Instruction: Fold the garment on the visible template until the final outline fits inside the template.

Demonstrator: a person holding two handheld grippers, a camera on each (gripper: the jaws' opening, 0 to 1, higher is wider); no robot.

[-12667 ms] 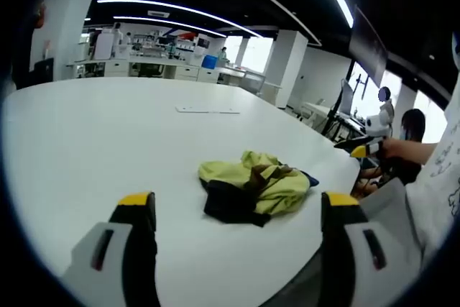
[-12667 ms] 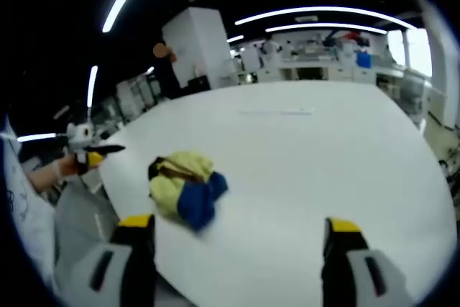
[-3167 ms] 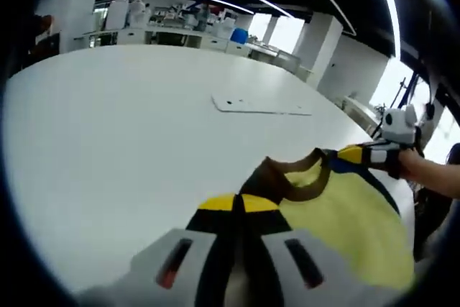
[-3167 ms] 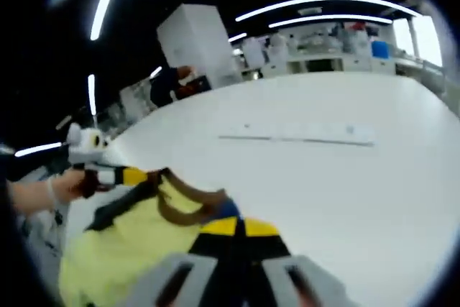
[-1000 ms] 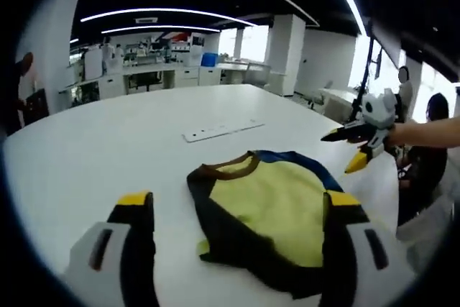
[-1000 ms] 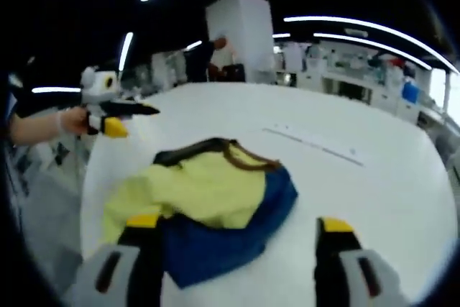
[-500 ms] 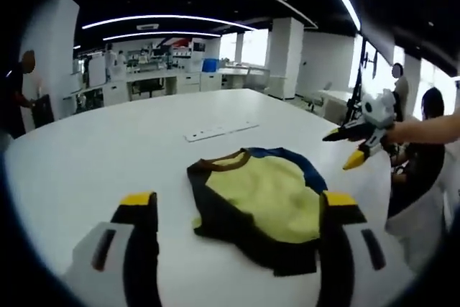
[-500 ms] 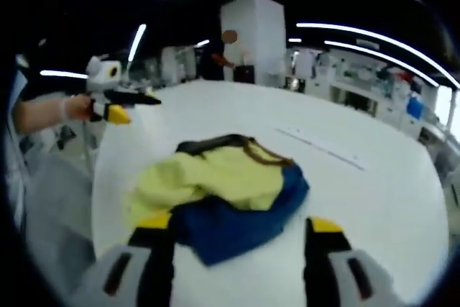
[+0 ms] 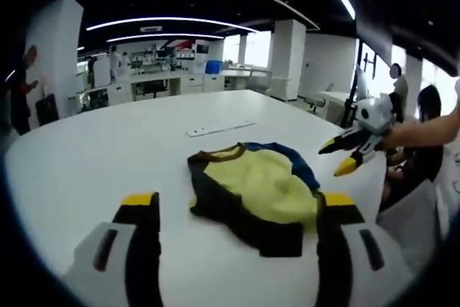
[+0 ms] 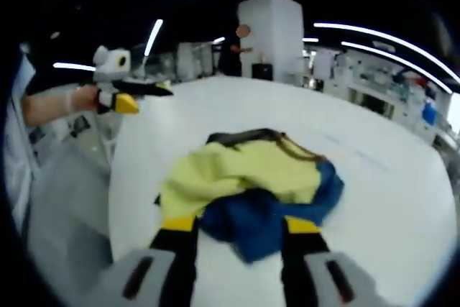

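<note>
You hold both grippers above a large white table [image 9: 86,156], with the garment [image 9: 251,188] lying on it between them. The garment, a yellow top with a brown collar, a dark sleeve and a blue sleeve, is your landmark.

In the left gripper view, your left gripper [image 9: 233,213] hovers on the near side of the garment with its jaws wide apart, holding nothing. The collar points away from you toward the far side of the table, and the garment's long axis runs from collar to hem, toward your gripper. The dark sleeve lies on its left edge and the blue sleeve on its right. Beyond the blue sleeve, your right gripper [image 9: 338,156] is held out on a level forearm, off the cloth, its yellow tips parted.

In the right gripper view, your right gripper [image 10: 241,224] sits just over the blue sleeve, jaws parted fairly narrowly and empty; whether the tips touch the cloth is hard to tell. Past the garment's far edge, your left gripper [image 10: 133,95] is held level in a hand [image 10: 86,98].

A pale flat strip [image 9: 219,129], possibly the template, lies beyond the collar.
</note>
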